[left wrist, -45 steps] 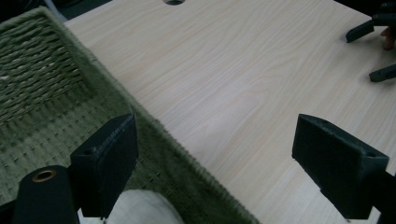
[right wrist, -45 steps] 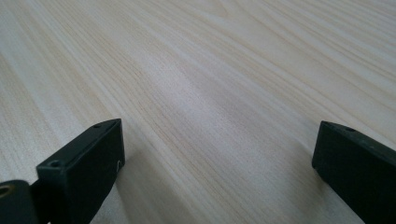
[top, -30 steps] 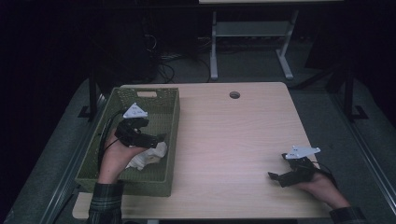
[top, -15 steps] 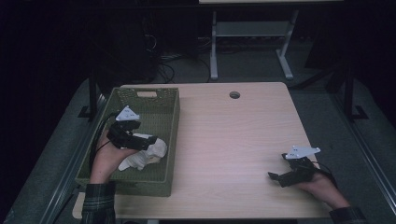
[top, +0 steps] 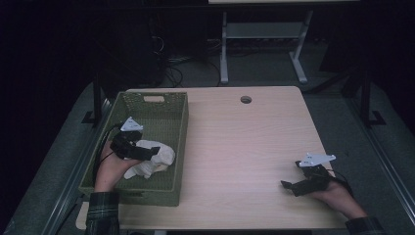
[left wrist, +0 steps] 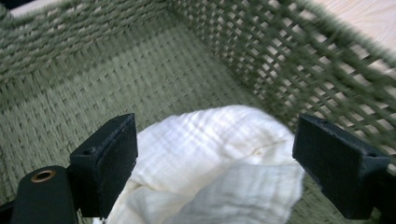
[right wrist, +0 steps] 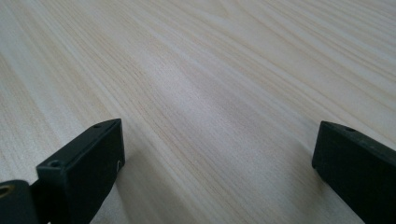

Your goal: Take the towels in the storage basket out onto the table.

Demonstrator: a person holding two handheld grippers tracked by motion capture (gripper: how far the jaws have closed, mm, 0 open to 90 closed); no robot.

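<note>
Near the tabletop's front right corner, the right gripper rests on bare wood, jaws spread apart. Farther left, inside the green basket by the left edge, the left gripper straddles a white cloth, jaws released.

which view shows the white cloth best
The left gripper view: the cloth bulges up close between the left gripper's open jaws, weave plain, inside the basket. The high view shows it small, partly behind that gripper. The right gripper view looks at bare table.
</note>
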